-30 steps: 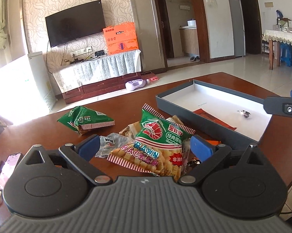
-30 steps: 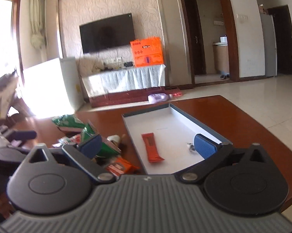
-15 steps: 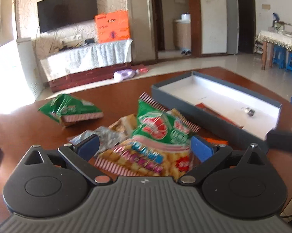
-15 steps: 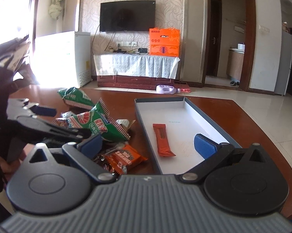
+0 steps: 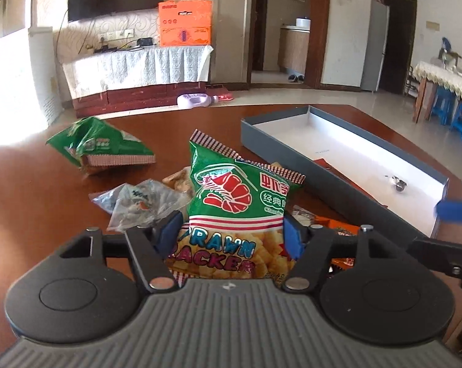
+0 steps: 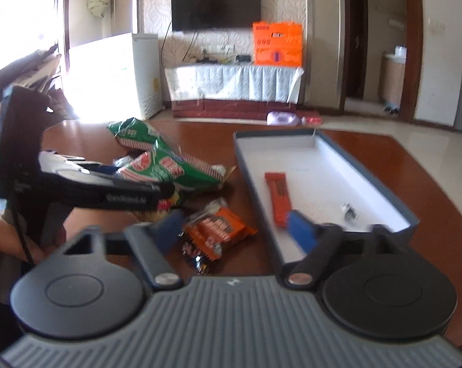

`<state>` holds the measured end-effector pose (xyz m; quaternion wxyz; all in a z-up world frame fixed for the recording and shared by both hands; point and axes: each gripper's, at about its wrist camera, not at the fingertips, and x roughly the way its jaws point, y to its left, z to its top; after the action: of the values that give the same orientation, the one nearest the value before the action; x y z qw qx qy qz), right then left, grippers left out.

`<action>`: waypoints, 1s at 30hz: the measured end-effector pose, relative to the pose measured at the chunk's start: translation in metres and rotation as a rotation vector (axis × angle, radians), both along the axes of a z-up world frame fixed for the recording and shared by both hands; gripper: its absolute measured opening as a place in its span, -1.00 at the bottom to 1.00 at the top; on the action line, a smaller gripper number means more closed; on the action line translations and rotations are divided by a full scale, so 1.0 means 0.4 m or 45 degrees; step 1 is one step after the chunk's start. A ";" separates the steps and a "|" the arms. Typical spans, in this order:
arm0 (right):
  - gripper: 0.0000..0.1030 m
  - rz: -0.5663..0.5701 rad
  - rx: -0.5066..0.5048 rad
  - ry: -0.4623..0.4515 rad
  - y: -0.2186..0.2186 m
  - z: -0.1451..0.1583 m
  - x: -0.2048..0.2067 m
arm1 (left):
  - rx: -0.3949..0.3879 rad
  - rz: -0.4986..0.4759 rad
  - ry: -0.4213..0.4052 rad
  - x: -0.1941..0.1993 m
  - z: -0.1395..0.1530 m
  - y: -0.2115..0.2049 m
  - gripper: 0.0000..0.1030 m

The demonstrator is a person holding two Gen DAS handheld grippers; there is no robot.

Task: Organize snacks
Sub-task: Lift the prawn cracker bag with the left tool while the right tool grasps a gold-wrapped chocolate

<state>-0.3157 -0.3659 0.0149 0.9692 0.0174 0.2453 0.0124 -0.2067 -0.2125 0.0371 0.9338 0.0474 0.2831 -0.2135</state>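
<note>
Left claw (image 5: pixel 232 233) closing on prawn cracker bag (image 5: pixel 237 202); right claw (image 6: pixel 235 230) closing, empty above orange packet (image 6: pixel 220 231) — we count two items in box (image 6: pixel 381 184), most snacks left on table (image 5: pixel 31 190).

Wall television (image 6: pixel 215 4), orange carton (image 6: pixel 277 43) on cloth-draped cabinet (image 6: pixel 234 84), blue stools (image 5: pixel 455 116)

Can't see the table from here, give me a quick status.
Left hand-held gripper closing around prawn cracker bag. Right hand-held gripper closing over orange snack pack, not gripped. Box unobstructed.

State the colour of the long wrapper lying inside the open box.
Orange wrapper, clearest in the right wrist view.
</note>
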 end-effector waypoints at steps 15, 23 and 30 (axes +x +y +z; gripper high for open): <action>-0.04 -0.005 0.103 0.200 0.105 -0.060 0.088 | 0.055 0.051 -0.061 -0.048 0.044 0.139 0.35; -0.10 0.235 -0.050 0.221 0.173 -0.066 0.059 | 0.006 0.059 -0.027 -0.044 0.046 0.182 0.36; -0.08 0.119 -0.093 0.281 0.142 -0.081 0.077 | 0.010 0.036 -0.018 -0.054 0.045 0.168 0.36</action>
<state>-0.2849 -0.3090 -0.0176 0.9346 -0.0283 0.3515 0.0465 -0.2282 -0.1453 0.0551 0.9386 0.0486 0.2779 -0.1987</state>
